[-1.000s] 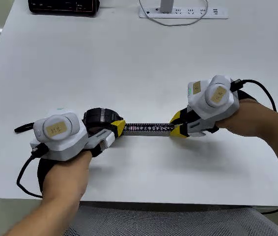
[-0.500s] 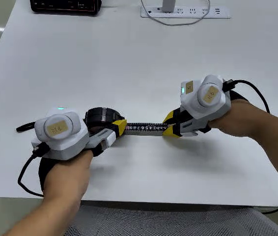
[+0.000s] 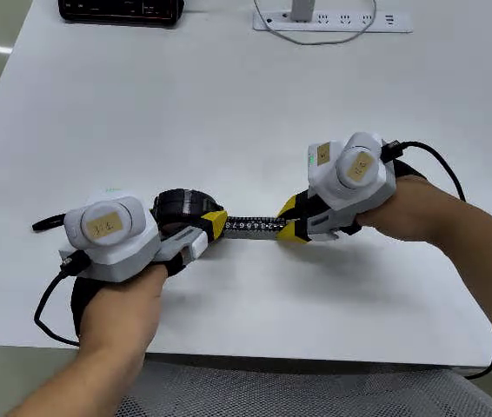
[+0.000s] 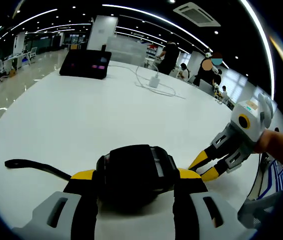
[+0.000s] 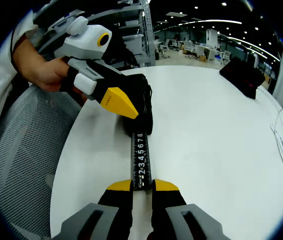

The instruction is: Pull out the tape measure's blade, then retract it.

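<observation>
A black tape measure [image 3: 179, 208] lies on the white table [image 3: 229, 113], and my left gripper [image 3: 211, 223] is shut on its case [image 4: 134, 172]. Its dark blade [image 3: 251, 226] with white numbers runs out to the right. My right gripper [image 3: 287, 219] is shut on the blade's end, which passes between the yellow tips [image 5: 141, 186]. In the right gripper view the blade [image 5: 140, 159] leads straight back to the case [image 5: 140, 107]. The left gripper view shows the right gripper [image 4: 201, 167] close on the right. A black wrist strap [image 4: 31, 166] trails left of the case.
A black device [image 3: 121, 9] sits at the far left edge of the table, and a white power strip [image 3: 333, 19] with a cable at the far middle. A mesh chair seat [image 3: 298, 391] lies below the near edge. People stand in the background of the left gripper view.
My right gripper has moved left toward the case with the blade end in it, so the exposed blade is shorter. The left gripper and case have stayed put.
</observation>
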Motion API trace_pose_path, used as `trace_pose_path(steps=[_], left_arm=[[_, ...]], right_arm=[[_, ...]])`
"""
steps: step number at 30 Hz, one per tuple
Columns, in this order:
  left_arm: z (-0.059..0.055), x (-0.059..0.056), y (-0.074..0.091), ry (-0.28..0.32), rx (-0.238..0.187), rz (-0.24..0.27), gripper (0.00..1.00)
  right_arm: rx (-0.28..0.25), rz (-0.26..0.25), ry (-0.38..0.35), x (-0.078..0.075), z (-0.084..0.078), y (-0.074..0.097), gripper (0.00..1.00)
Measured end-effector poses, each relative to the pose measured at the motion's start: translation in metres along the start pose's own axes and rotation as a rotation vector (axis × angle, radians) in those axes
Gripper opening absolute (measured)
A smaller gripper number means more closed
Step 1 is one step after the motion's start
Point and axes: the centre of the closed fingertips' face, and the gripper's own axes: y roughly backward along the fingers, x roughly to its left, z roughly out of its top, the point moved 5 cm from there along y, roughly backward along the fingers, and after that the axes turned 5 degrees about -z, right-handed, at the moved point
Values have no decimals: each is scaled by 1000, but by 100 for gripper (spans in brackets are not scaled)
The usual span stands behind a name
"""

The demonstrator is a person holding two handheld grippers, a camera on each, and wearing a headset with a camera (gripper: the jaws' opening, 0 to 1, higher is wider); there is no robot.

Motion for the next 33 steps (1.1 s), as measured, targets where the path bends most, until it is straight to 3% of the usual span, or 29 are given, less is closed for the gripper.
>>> trace_pose_path(steps=[33], left_arm=[[0, 0, 1, 5, 1, -4, 56]], right_arm=[[-56, 5, 17, 4, 31, -27, 10]])
